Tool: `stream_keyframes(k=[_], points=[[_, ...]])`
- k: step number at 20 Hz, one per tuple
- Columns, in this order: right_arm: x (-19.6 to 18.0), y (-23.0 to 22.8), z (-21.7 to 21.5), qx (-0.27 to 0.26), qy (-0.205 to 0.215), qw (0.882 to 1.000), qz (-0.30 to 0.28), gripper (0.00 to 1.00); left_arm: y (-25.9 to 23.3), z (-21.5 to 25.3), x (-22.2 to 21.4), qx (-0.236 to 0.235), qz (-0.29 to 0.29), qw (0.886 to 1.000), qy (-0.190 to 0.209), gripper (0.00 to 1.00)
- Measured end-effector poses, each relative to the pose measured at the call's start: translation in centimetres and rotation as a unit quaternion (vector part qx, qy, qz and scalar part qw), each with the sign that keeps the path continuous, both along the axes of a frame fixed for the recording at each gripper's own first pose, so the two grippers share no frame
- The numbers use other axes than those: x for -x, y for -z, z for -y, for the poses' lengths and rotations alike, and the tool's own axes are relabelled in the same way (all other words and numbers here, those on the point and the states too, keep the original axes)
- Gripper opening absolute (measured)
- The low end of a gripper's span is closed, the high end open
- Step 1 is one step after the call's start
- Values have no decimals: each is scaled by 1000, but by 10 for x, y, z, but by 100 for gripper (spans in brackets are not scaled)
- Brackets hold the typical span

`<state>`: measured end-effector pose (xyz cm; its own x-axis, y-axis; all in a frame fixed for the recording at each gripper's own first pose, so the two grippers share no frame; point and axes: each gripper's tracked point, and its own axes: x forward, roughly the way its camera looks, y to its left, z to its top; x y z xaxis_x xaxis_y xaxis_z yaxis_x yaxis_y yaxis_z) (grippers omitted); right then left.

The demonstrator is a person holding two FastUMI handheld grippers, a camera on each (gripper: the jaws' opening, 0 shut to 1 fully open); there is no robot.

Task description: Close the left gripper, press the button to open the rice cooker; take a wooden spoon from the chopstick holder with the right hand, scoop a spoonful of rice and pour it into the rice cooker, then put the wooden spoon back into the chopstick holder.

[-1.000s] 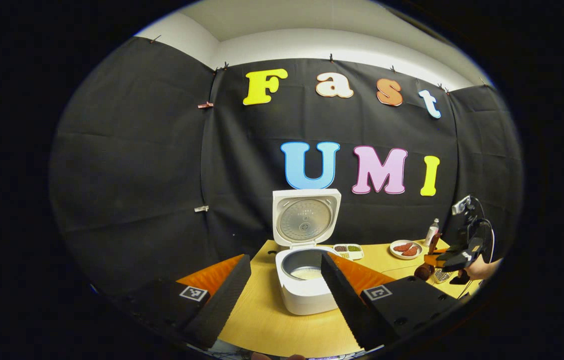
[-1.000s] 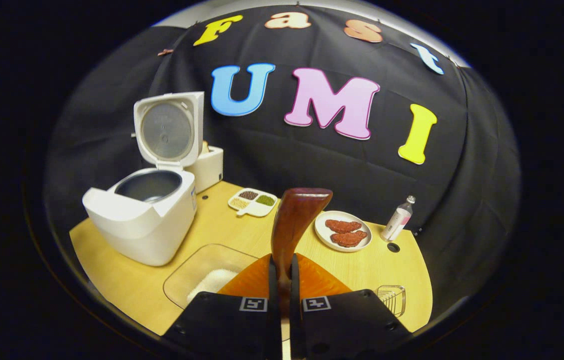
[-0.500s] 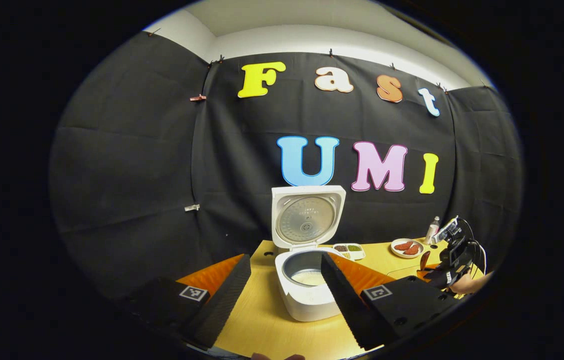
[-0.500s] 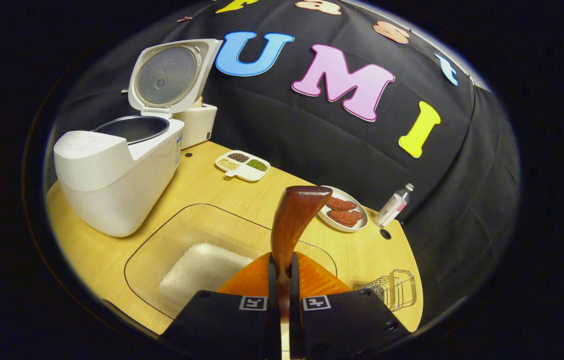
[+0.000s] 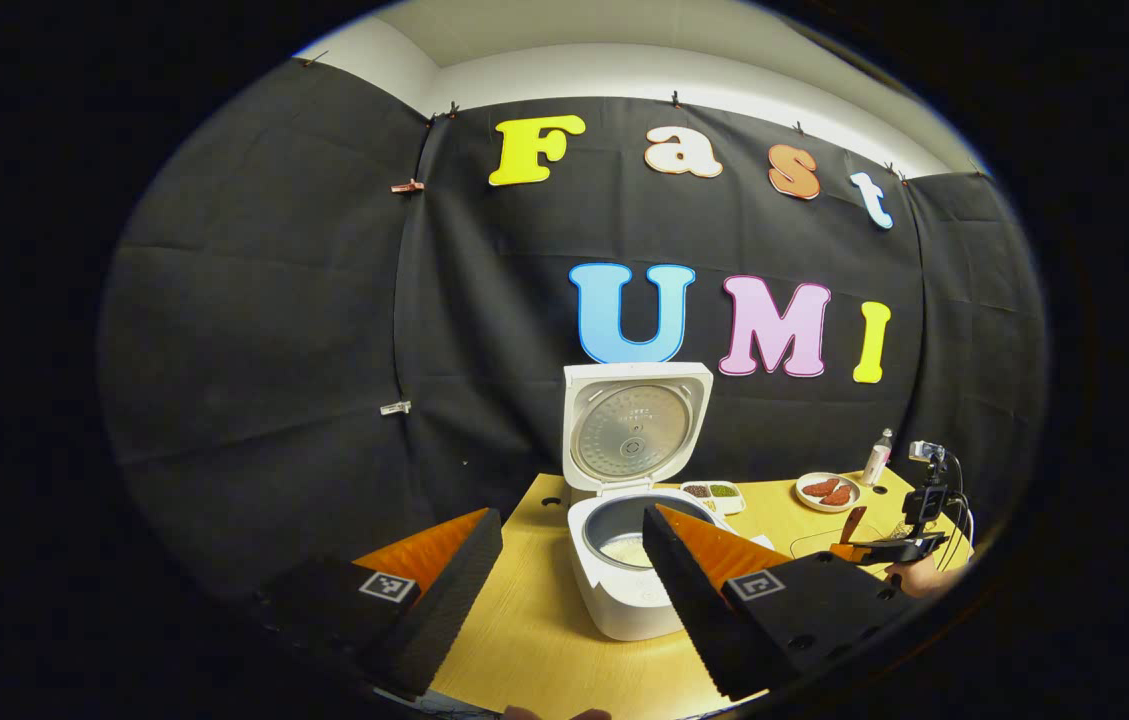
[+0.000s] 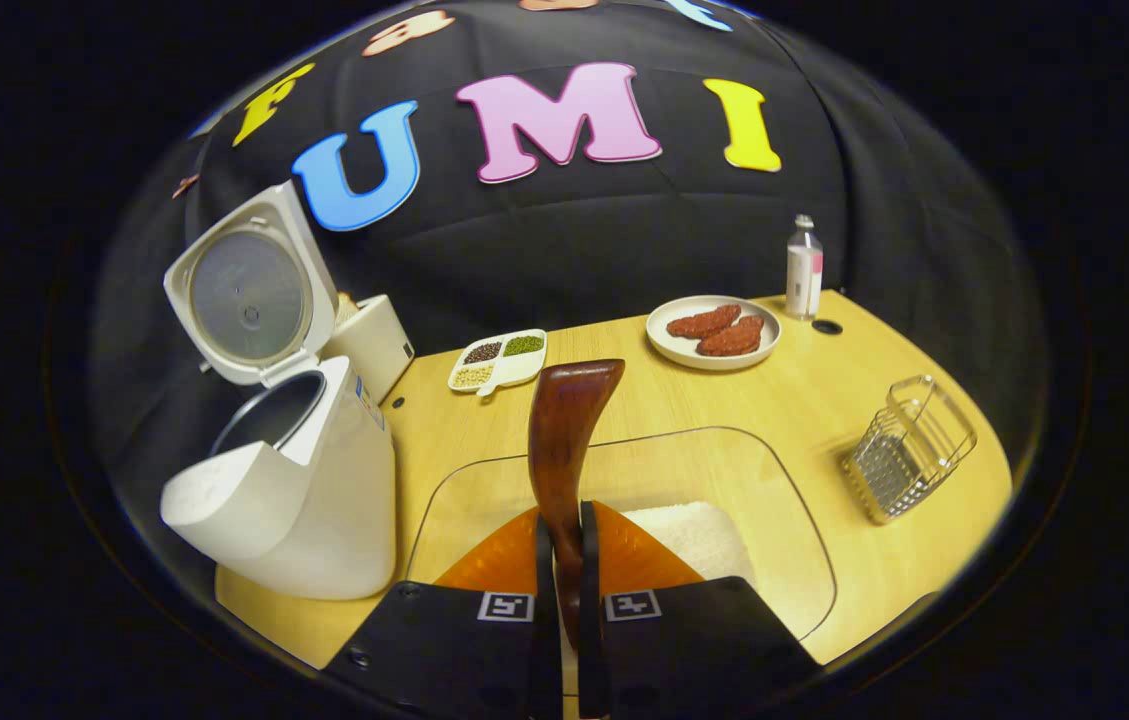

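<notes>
Wooden spoon (image 6: 564, 440) upright, bowl up, clamped in right gripper (image 6: 564, 600); left gripper (image 5: 564, 590) agape.

Raised lid (image 6: 249, 295) behind open pot (image 6: 269, 410)

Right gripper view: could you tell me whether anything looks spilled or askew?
Nothing stands out: the rice lies inside its clear tray, the bottle stands upright, and the table shows no spill.

A plate (image 6: 714, 345) with two reddish patties sits at the table's (image 6: 854, 400) far edge; a small bottle (image 6: 804, 268) stands just right of it, a three-part snack dish (image 6: 499, 362) well left.
</notes>
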<state>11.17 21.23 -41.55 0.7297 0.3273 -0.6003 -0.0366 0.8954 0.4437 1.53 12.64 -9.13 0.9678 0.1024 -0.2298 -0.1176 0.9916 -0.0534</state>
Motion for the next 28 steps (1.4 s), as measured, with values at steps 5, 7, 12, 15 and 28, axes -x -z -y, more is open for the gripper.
stream_keyframes(k=[5,7,12,15,28], points=[[2,16,12,-146,85,984,-61,11,0,3,1,-2,-3,1000,0,97],[0,16,17,-190,99,974,-71,11,-2,5,1,-3,-3,1000,3,97],[-10,-14,36,-273,120,953,-56,11,-9,11,3,2,5,1000,7,97],[-13,-30,47,-301,132,943,-45,11,-14,16,7,4,11,1000,11,97],[-25,-151,75,-386,188,903,-19,11,-6,20,31,38,17,999,26,97]])
